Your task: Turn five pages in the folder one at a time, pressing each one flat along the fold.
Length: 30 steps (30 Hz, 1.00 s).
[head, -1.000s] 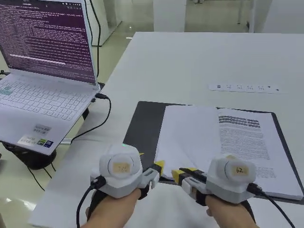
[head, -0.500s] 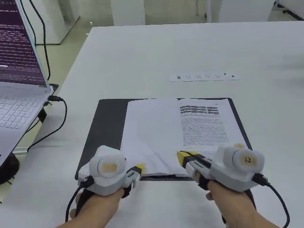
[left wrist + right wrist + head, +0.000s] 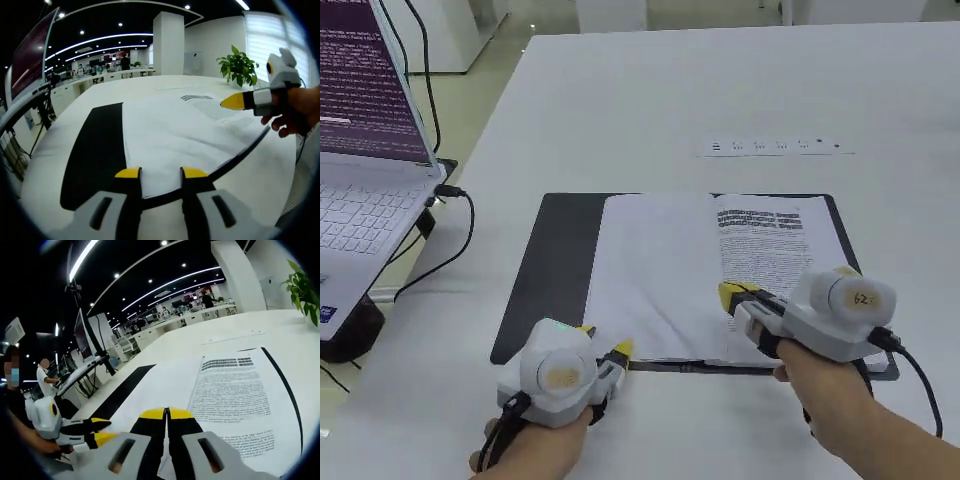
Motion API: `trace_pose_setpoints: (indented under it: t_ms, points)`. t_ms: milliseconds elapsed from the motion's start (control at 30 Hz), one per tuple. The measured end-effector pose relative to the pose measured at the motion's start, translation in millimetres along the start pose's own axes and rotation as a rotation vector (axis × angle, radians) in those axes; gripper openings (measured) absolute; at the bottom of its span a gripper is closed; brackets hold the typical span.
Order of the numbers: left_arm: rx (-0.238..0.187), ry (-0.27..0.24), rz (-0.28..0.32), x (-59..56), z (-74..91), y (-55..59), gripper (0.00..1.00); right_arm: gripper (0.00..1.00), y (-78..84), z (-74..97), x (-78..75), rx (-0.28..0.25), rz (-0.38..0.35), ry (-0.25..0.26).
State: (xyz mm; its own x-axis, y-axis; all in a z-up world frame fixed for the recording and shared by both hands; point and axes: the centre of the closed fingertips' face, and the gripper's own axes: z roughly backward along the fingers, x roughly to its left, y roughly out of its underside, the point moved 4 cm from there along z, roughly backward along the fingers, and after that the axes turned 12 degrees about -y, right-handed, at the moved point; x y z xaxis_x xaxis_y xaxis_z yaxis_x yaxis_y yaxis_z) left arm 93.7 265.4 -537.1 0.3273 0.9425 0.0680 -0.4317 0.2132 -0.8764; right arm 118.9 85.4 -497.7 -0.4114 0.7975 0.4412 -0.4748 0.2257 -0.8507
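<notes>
The folder (image 3: 560,270) is lying open and flat near the middle of the desk (image 3: 650,90), with its black cover showing at nine o'clock of the paper. A blank page (image 3: 650,270) is lying left of the fold and a printed page (image 3: 765,250) right of it.

The right tongs (image 3: 732,294) are hovering at about five o'clock of the folder, over the printed page's lower corner by the fold. Their tips are closed against each other, and I cannot tell whether a sheet is caught between them. The left tongs (image 3: 618,350) are waiting at six o'clock, at the folder's near edge, tips a narrow gap apart and gripping nothing that I can see.

The likely trouble is the closed tips lifting two sheets at once, or dragging and creasing the paper. Nothing is pinning the folder, so it may slide. A press made away from the fold would probably leave the page springing up.

A laptop (image 3: 360,200) is sitting at nine to ten o'clock, its cable (image 3: 450,250) looping near the cover. A power strip (image 3: 775,146) is lying at twelve o'clock, well apart. Only the left tongs are standing near where a turned page would land.
</notes>
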Motion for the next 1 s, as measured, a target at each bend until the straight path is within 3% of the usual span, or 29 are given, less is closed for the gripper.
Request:
trace_pose_setpoints:
  t_ms: [400, 633, 1000]
  points:
    - [-0.023, 0.000, 0.002, 0.1, 0.2, -0.2, 0.29, 0.00, -10.4, -39.7, -35.2, -0.004, -0.012, 0.024]
    - [-0.025, 0.000, 0.001, 0.3, -0.1, -0.4, 0.29, 0.00, -10.1, -56.6, -46.2, 0.013, -0.029, 0.032]
    - [-0.029, -0.002, 0.006, 0.7, -0.5, 0.1, 0.29, 0.00, -24.3, -68.1, -48.6, -0.021, -0.050, 0.051]
